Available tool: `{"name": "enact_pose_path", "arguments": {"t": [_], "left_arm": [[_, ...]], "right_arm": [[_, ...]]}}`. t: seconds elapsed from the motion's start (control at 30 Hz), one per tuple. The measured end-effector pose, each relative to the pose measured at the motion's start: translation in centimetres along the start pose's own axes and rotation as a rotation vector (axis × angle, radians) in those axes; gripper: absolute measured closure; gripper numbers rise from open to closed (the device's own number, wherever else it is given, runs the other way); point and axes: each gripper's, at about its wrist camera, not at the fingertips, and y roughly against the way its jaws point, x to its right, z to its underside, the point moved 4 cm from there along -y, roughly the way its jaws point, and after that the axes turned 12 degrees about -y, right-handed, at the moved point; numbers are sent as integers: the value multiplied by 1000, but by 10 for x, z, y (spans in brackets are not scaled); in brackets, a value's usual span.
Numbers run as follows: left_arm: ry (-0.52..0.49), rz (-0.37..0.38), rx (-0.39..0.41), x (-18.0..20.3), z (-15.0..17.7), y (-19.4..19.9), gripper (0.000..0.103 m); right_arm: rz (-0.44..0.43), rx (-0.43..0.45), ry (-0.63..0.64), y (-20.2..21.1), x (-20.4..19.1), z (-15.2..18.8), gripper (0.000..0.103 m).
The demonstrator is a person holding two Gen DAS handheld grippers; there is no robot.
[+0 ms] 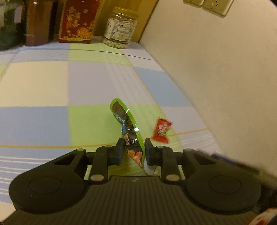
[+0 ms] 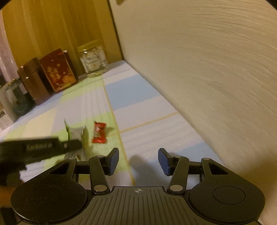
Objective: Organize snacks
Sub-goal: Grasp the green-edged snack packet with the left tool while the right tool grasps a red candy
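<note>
My left gripper [image 1: 134,148] is shut on a green-edged snack packet [image 1: 129,131], which stands on edge between the pads above the checked cloth. A small red candy wrapper [image 1: 161,130] lies on the cloth just right of it. In the right wrist view the same red candy wrapper [image 2: 99,132] lies ahead and to the left of my right gripper [image 2: 138,159], which stands open over the cloth with nothing between its fingers. The left gripper [image 2: 72,144] reaches in from the left there, with the green-edged packet [image 2: 75,132] at its tip.
At the back stand a clear jar of nuts [image 1: 120,27], a red and gold box [image 1: 77,20] and a brown canister [image 1: 38,22]. A pale wall [image 1: 216,69] runs along the right side of the checked cloth [image 1: 52,86]. Wall sockets [image 1: 216,5] sit high up.
</note>
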Motion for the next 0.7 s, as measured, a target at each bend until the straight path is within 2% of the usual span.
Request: {"name": "enact_pose_path", "arguments": {"t": [0.17,0.27,0.4,0.47,0.5,0.53,0.57,0.67,0.7], "left_arm": [[-49,-71,-44,-22,7,21,81],[-69,-78,-47,-24,12,26,81],[-82,-75,-45,-23,17,25,81],[-89,-76,-41,-23,19,25,81],[-87,-74,-36,-23,19,26,81],[-85,-75,-34,-24,19,25,81],[-81,-78,-31,-24,19,25,81],[-70,-92,-17,-26,18,24,80],[-69,-96,-18,-27,18,22,77]], "right_arm": [[-56,-7,50,-24,-29,-5,52],[-63,-12,71,-40,-43,-7,52],[-55,-22,100,-59,-56,-6,66],[-46,-13,133,-63,-61,-4,67],[-38,-10,153,-65,-63,-4,71],[-34,-11,166,-65,-64,-3,83],[-24,-12,176,-65,-64,-3,86],[-5,-19,165,-60,-60,-1,87],[-5,-22,157,-56,-57,0,87]]}}
